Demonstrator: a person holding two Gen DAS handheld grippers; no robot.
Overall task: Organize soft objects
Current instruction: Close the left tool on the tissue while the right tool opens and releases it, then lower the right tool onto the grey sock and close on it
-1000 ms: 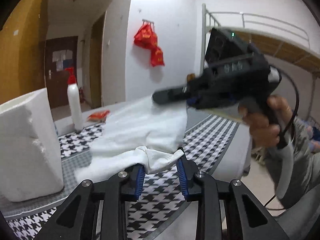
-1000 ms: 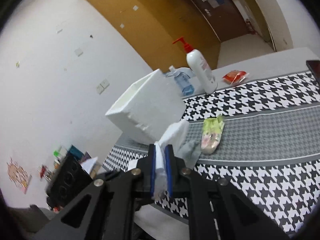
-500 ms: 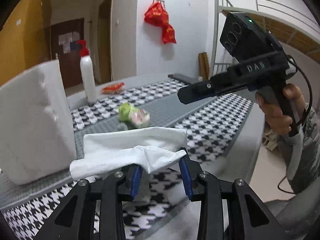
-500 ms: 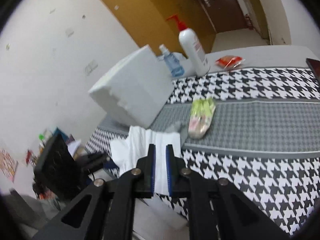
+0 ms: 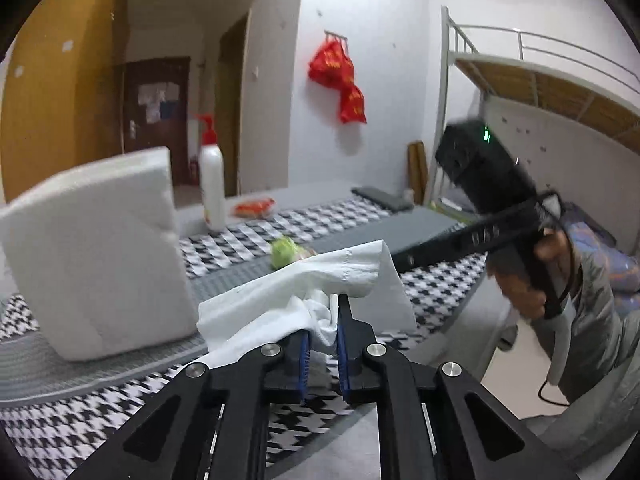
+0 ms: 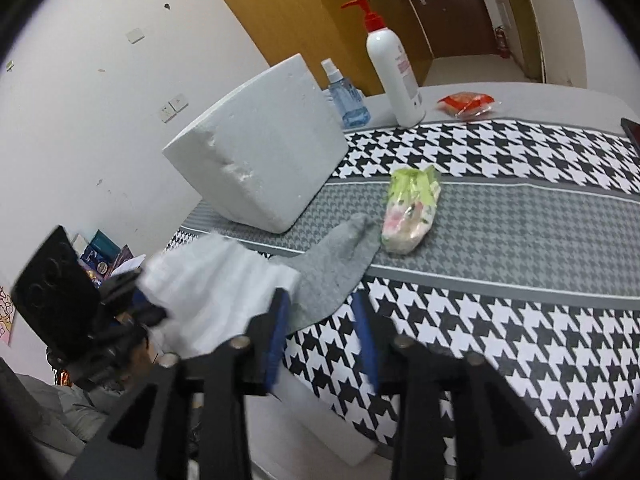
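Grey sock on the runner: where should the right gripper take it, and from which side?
Grip the grey sock at its near end, by the table's front edge, coming from that edge. It lies flat, and that end sits just ahead of the opening right gripper; the far end touches the green packet.

White walls (image 5: 360,20), an ochre panel (image 6: 304,12), a dark door (image 5: 156,116) and a metal bunk bed (image 5: 540,80).

Opening right claw (image 6: 322,334) beside white cloth (image 6: 224,292)

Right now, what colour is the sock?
Grey; the sock shows best in the right wrist view.
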